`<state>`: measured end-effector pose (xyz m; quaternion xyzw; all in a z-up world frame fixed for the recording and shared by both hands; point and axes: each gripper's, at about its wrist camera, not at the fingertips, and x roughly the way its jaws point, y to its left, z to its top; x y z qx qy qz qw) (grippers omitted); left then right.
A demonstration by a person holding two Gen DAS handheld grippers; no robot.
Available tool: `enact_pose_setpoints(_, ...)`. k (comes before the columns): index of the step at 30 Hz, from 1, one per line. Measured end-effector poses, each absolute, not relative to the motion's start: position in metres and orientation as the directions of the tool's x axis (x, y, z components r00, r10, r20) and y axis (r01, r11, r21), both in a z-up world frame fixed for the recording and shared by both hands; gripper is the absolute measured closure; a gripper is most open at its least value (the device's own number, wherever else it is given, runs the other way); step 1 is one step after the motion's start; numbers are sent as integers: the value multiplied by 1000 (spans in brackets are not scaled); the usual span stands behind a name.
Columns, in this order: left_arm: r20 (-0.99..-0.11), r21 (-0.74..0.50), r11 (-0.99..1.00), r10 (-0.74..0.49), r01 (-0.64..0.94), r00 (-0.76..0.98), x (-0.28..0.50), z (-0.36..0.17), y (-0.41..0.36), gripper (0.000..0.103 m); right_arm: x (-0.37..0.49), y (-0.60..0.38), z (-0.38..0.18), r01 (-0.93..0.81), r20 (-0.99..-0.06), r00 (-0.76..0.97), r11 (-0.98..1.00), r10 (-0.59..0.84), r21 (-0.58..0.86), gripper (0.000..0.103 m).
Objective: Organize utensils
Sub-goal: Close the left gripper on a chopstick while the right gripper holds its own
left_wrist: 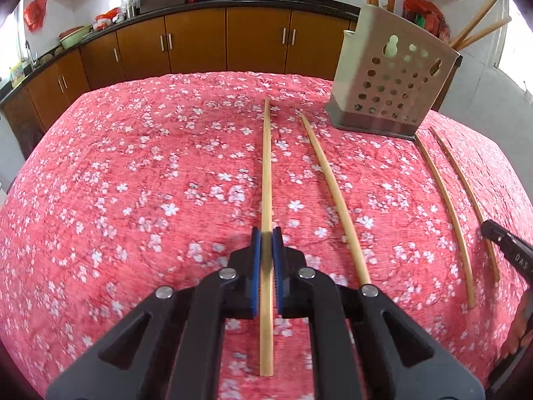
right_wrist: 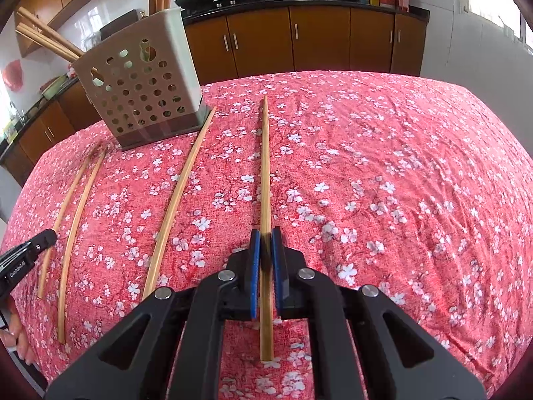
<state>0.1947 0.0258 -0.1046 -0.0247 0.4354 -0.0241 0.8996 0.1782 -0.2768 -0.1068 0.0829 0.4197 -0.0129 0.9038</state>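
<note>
Left wrist view: my biggest worry is the holder (left_wrist: 393, 90), which stands at the far side of the tablecloth (left_wrist: 133, 200). Sticks already lean out of it, so swinging in two long chopsticks at once could knock or tip it. Left tongs (left_wrist: 266, 233) are pinched narrow on the leftmost chopstick (left_wrist: 266, 166). Right tongs (right_wrist: 266, 233) are pinched narrow on the rightmost chopstick (right_wrist: 265, 166). Both grips sit toward the near end, so I expect the long far end to droop, swivel or slip out on lifting. Both held sticks look flat on the cloth.

Counts:
- one tablecloth
- one holder
- two tongs
- four chopsticks on the cloth: two gripped, two loose between them
- at least four more in the holder, exact number hidden
</note>
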Motion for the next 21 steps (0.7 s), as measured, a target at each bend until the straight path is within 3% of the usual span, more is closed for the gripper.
enact_pose_setpoints(21,-778,-117,993,-95,5,621,191,-102,32,93,181,-277,-108,92,-761,647,987,42,133,95)
